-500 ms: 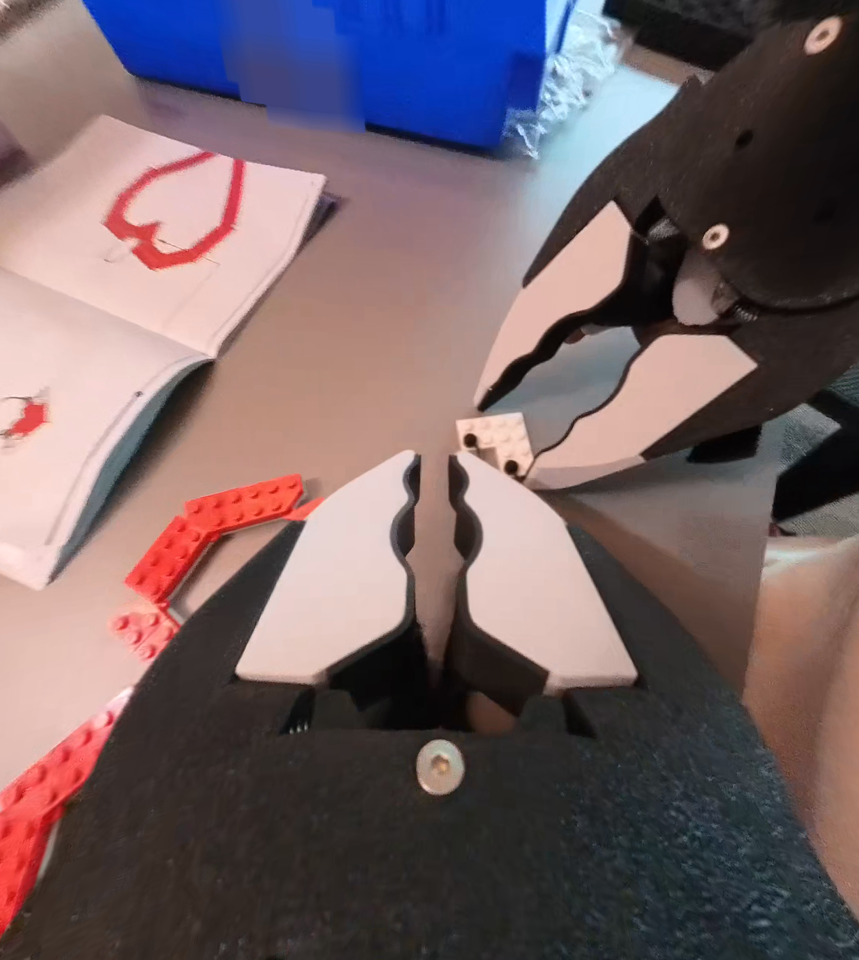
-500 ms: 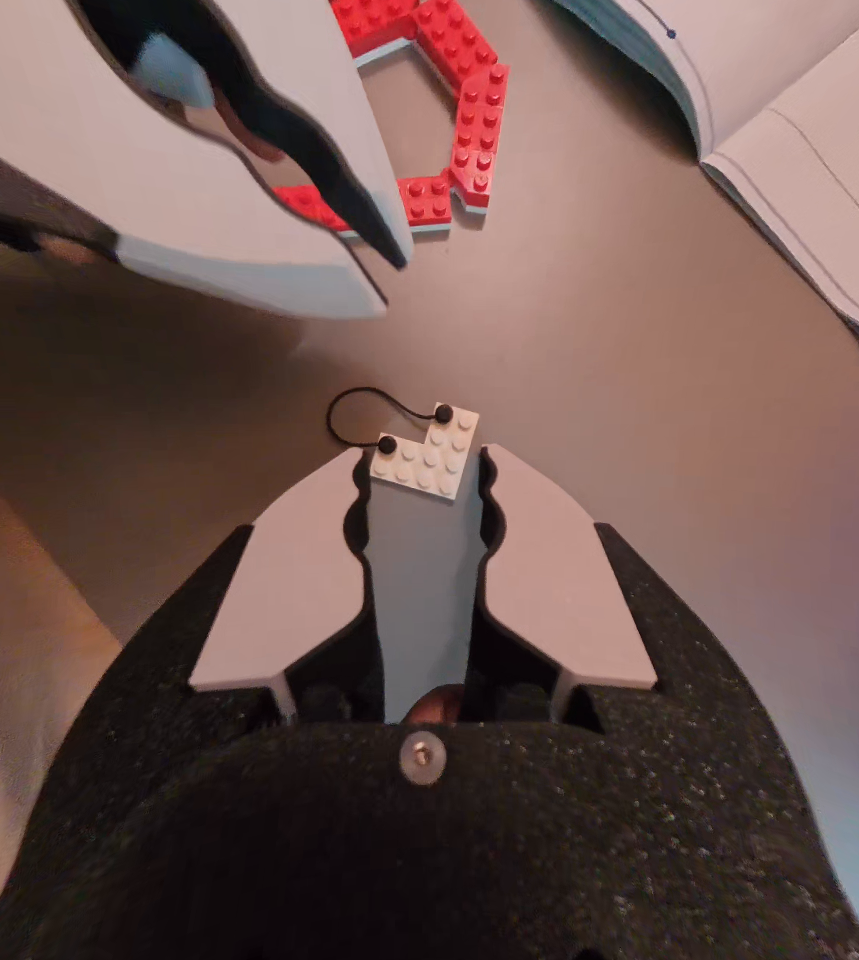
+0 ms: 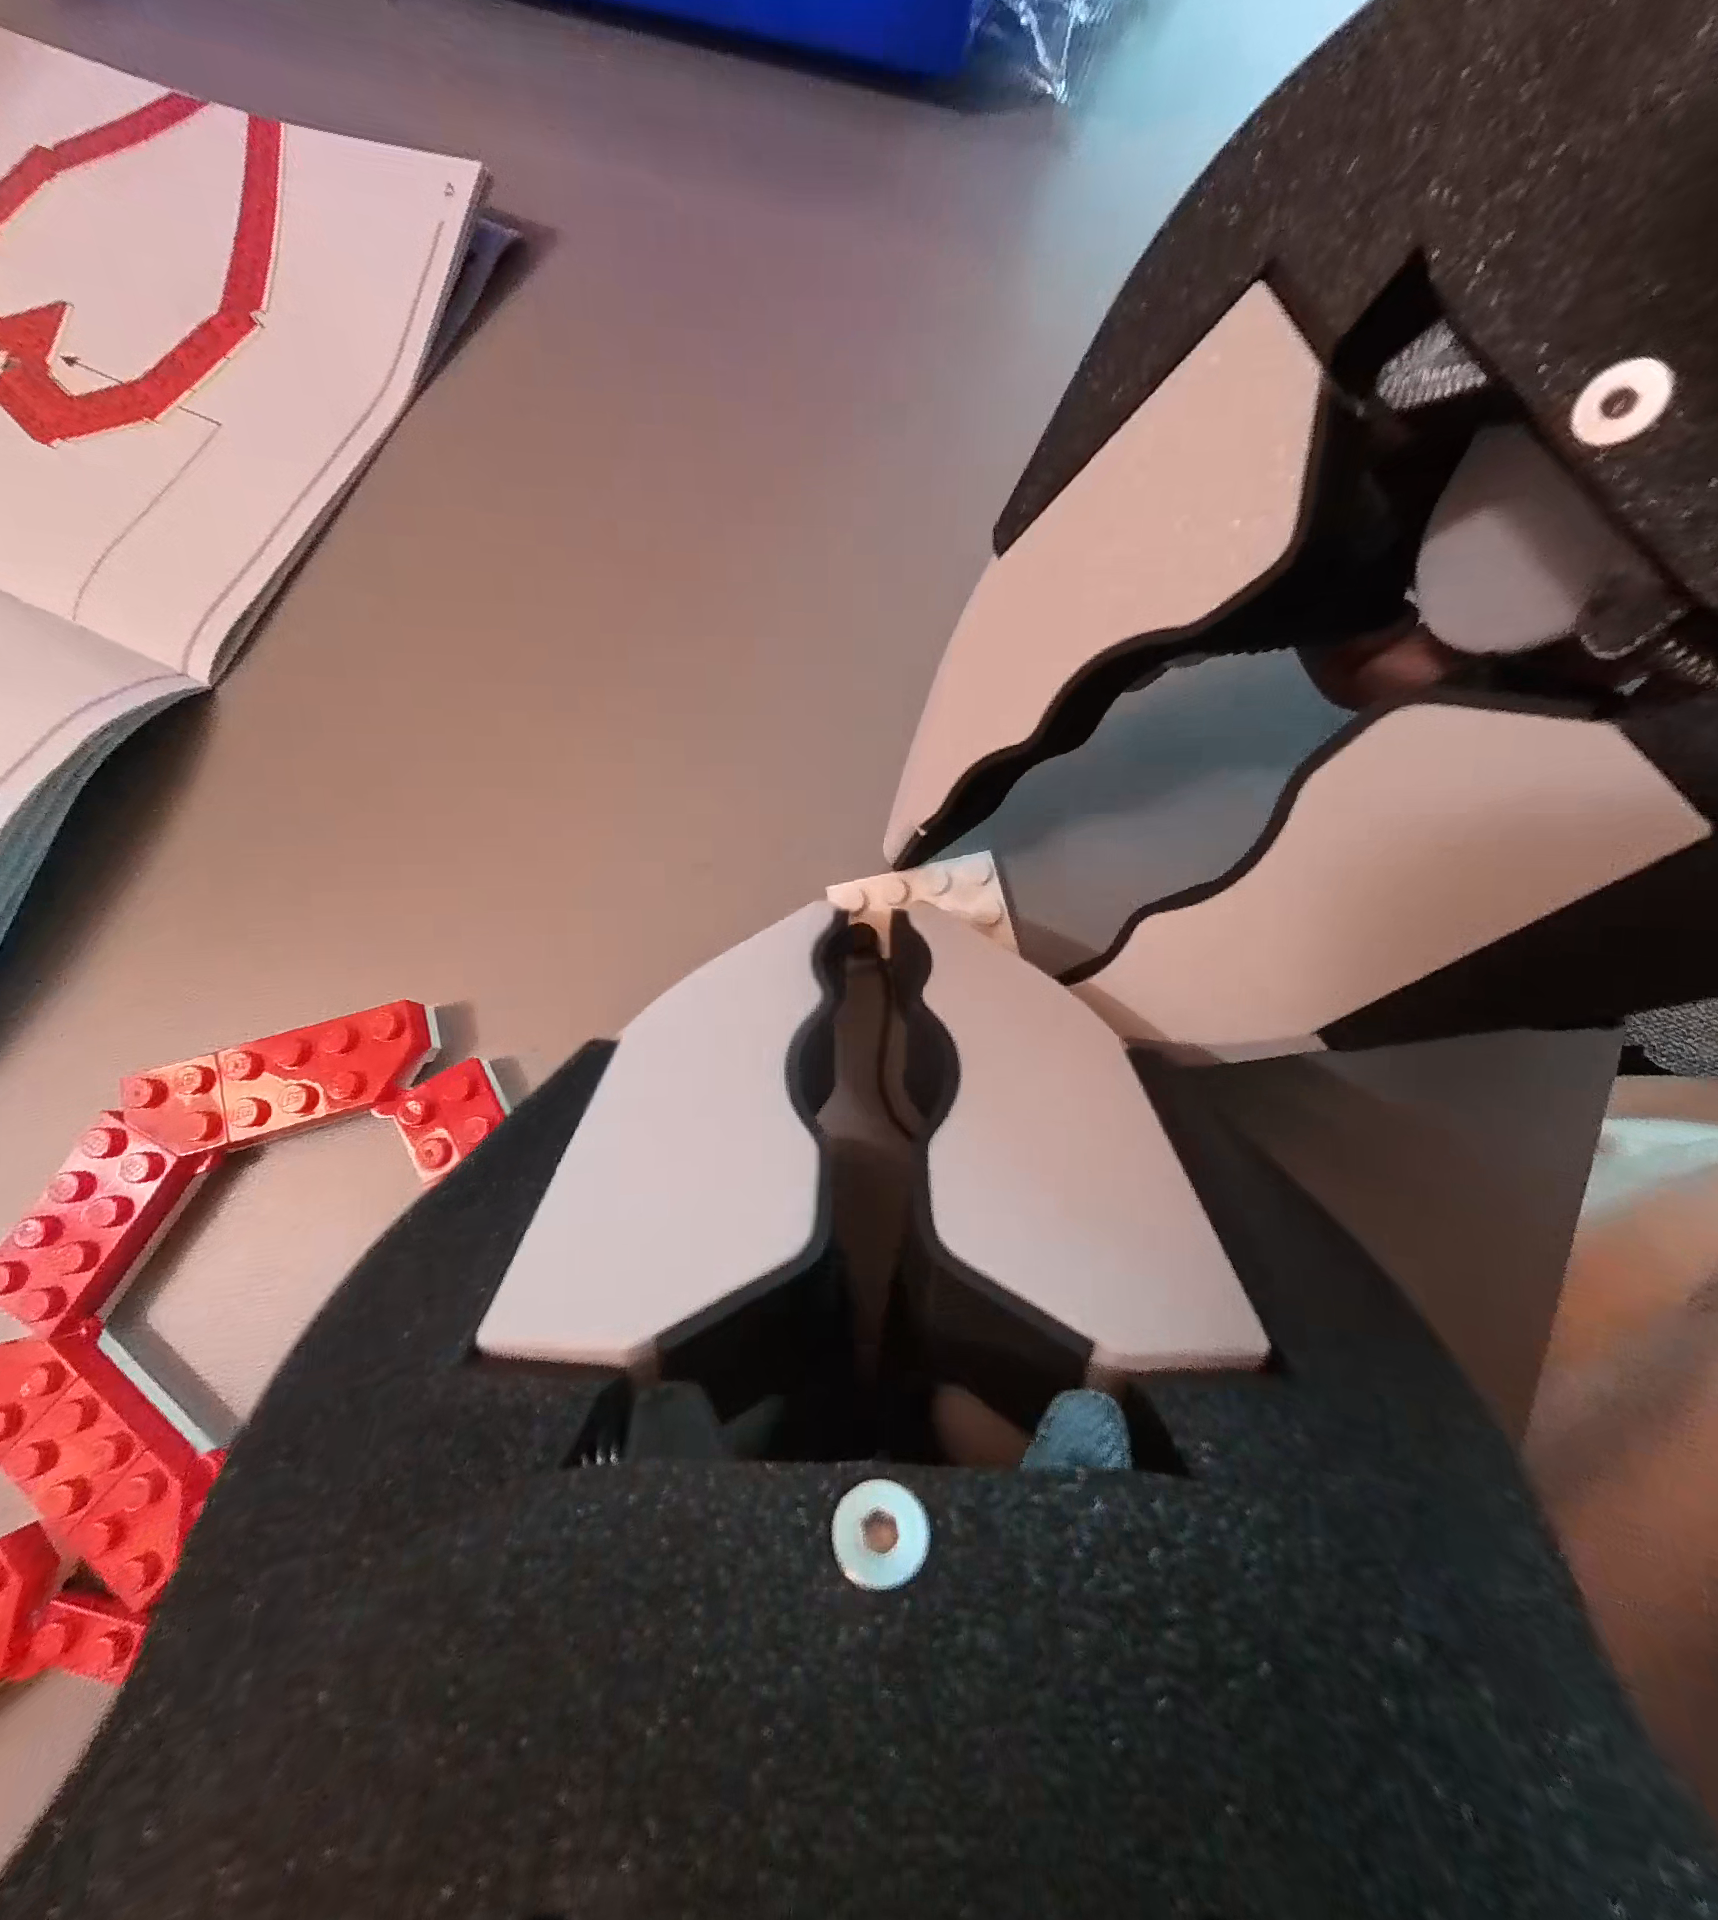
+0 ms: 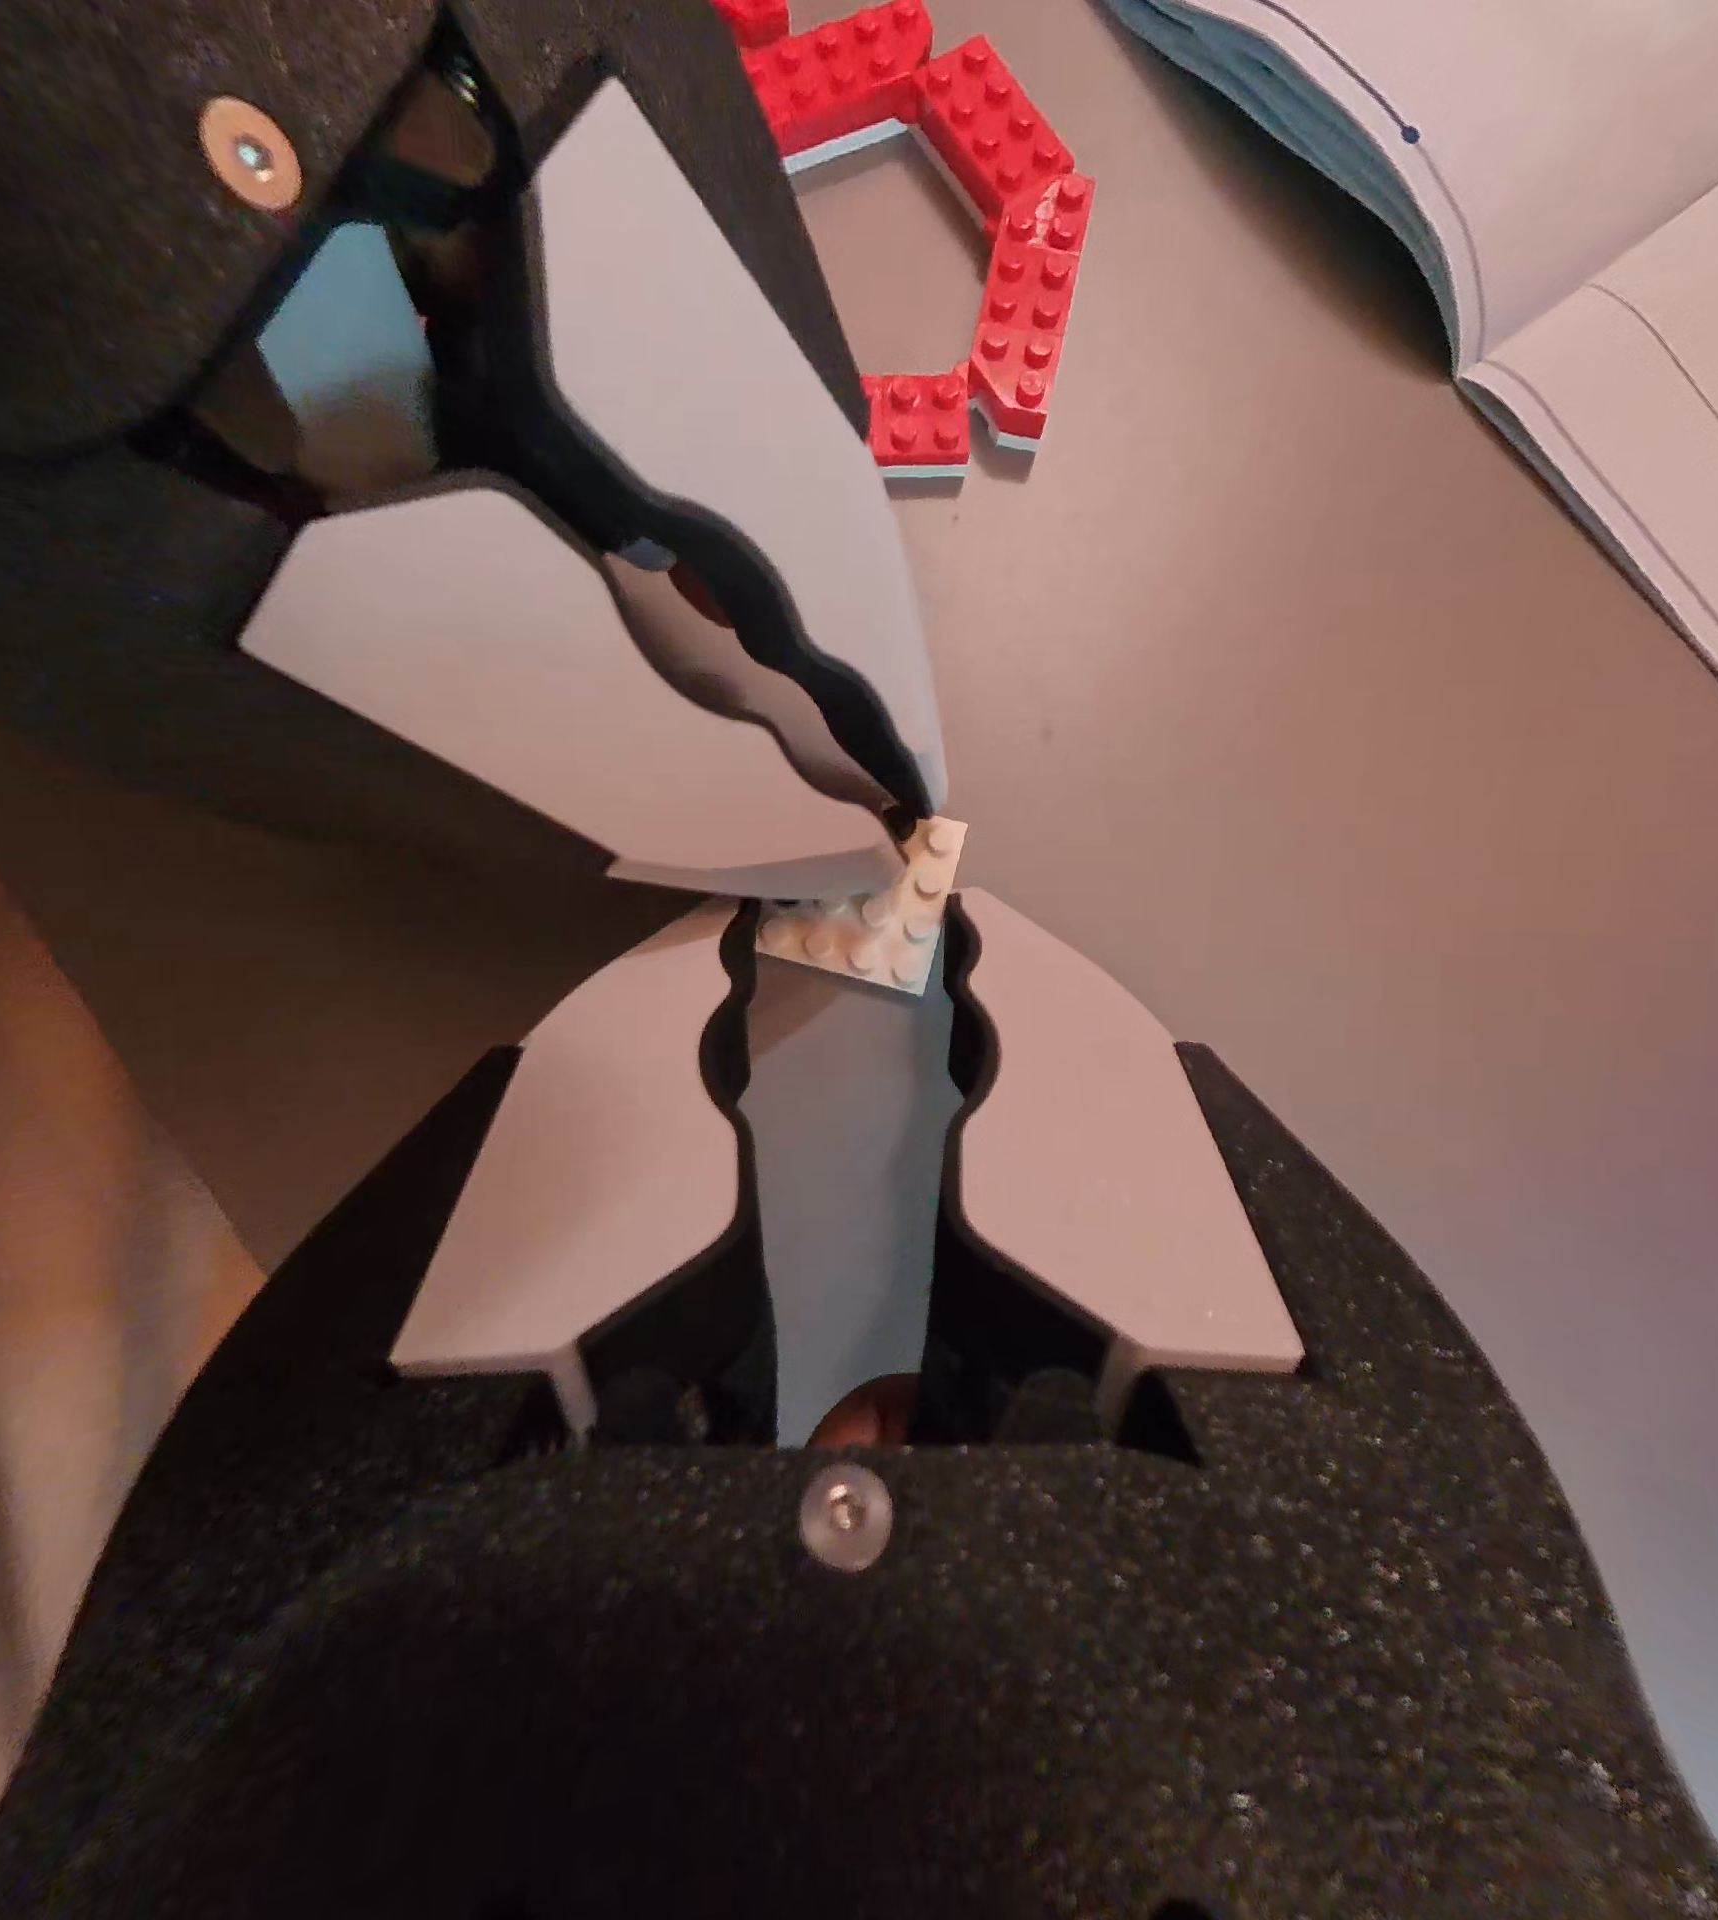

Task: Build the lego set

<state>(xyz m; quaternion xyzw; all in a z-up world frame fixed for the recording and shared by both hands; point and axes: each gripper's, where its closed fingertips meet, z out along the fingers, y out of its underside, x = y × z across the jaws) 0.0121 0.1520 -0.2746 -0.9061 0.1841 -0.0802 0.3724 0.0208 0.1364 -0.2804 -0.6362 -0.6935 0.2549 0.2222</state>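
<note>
Right claw (image 4: 850,914) clamps the white corner plate (image 4: 870,925) at its tips; left claw (image 3: 870,914) is pinched together on the plate's black stud (image 3: 860,938).

Grey-brown tabletop (image 3: 689,540) bearing a red brick outline (image 3: 96,1247), an open instruction booklet (image 3: 107,540) beside it, and a blue bin (image 3: 834,21) at far edge.

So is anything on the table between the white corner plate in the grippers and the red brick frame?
Nothing visible. Bare grey table lies between the white L-shaped plate, held by the right gripper, and the red brick frame; only the left gripper touches the plate.
</note>
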